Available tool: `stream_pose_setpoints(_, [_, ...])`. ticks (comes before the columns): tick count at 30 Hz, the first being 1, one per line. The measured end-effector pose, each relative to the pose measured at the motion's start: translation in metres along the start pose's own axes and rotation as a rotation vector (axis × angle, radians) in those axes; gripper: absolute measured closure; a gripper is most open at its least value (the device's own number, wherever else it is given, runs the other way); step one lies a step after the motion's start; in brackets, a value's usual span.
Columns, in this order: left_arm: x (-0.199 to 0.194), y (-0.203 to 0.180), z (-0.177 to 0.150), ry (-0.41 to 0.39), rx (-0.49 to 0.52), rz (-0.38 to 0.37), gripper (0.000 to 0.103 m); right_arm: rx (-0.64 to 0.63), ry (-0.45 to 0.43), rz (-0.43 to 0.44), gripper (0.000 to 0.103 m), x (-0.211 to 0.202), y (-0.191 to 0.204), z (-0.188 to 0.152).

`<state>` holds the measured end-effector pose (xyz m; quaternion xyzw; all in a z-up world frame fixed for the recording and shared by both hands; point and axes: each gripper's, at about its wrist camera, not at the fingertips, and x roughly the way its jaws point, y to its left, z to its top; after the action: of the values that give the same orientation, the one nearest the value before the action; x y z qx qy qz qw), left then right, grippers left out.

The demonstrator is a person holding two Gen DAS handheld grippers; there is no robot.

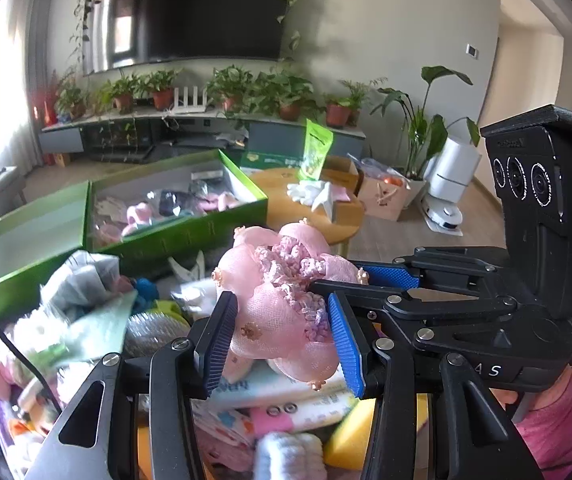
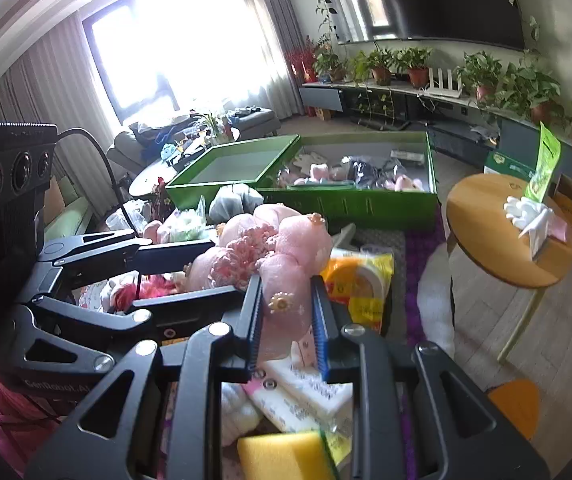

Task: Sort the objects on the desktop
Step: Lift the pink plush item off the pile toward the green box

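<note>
Pink gauze flower [image 1: 282, 300] clenched between left gripper [image 1: 282, 340] and right gripper [image 2: 286, 320], raised above surface clutter, likely bound for far green box [image 1: 182, 208].

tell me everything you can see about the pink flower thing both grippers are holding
The pink flower looks like sheer gauzy fabric: puffy rounded petals around a crocheted pink-and-lilac centre, with small pale beads at the petal tips. It hangs lifted above the clutter, in front of the green box. The left hand-held gripper clamps one side, and the right hand-held gripper pinches a petal.
</note>
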<state>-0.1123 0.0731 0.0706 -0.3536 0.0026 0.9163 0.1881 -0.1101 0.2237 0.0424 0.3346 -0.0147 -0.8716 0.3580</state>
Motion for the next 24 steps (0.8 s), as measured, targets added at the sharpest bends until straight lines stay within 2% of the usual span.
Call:
stream_pose_setpoints(7, [-0.003,0.013,0.020,-0.029,0.002,0.019,0.055,-0.017,-0.018,0.019,0.081,0.009,0.000,0.026])
stream_pose_setpoints(24, [0.005,0.053,0.094,-0.076,0.022,0.092,0.055,-0.029,-0.070,0.066,0.080,0.038,-0.019,0.112])
